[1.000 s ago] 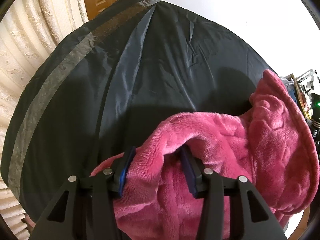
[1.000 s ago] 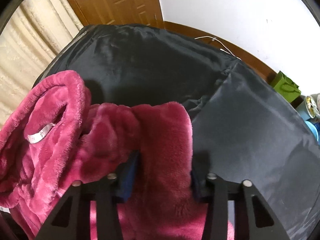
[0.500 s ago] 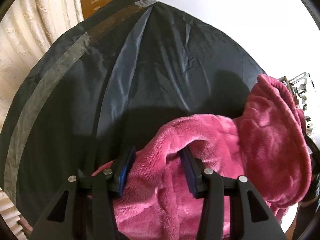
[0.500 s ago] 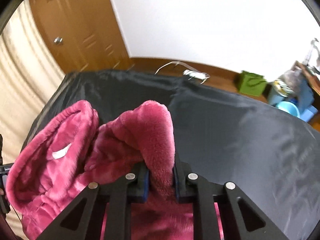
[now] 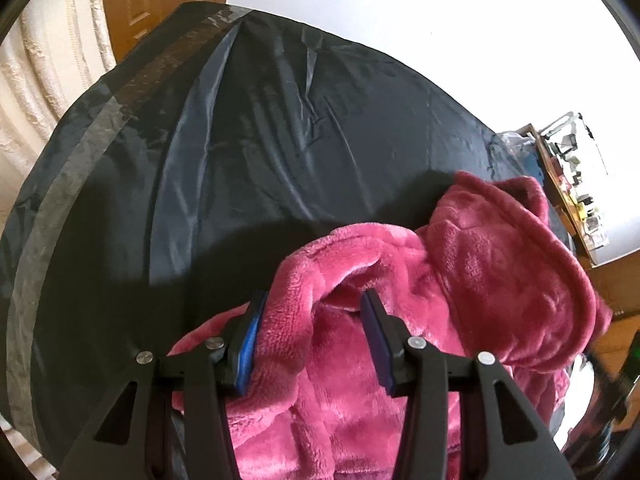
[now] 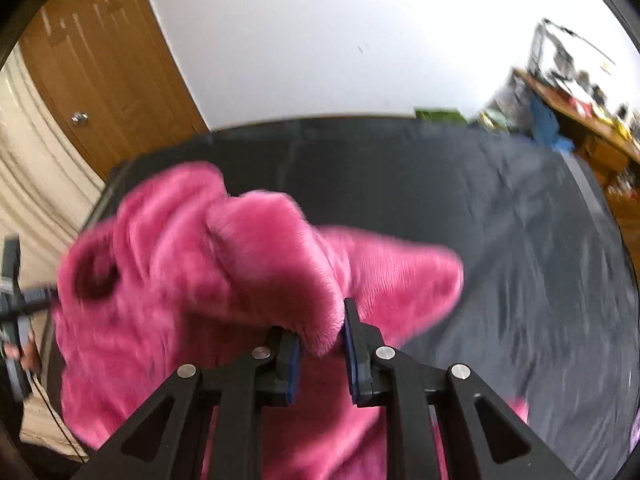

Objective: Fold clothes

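A pink fleece garment (image 5: 500, 272) lies bunched on a bed-like surface under a black sheet (image 5: 240, 160). My left gripper (image 5: 314, 332) is shut on a thick fold of it near the sheet's close edge, and fleece fills the gap between the blue pads. In the right wrist view the garment (image 6: 180, 280) is lifted and blurred by motion. My right gripper (image 6: 320, 344) is shut tight on a narrow fold of it, above the black sheet (image 6: 500, 240). The garment's lower part is hidden behind both grippers.
A grey tape strip (image 5: 80, 152) runs along the sheet's left side. A cream curtain (image 5: 48, 80) and a wooden door (image 6: 100, 60) stand to the left. A cluttered desk (image 6: 580, 92) is at the right and a green box (image 6: 438, 114) sits by the far wall.
The right gripper closed on the fleece fold, then rose and swung across the sheet, rolling and dragging the garment with it. The left gripper kept its hold and tilted slightly.
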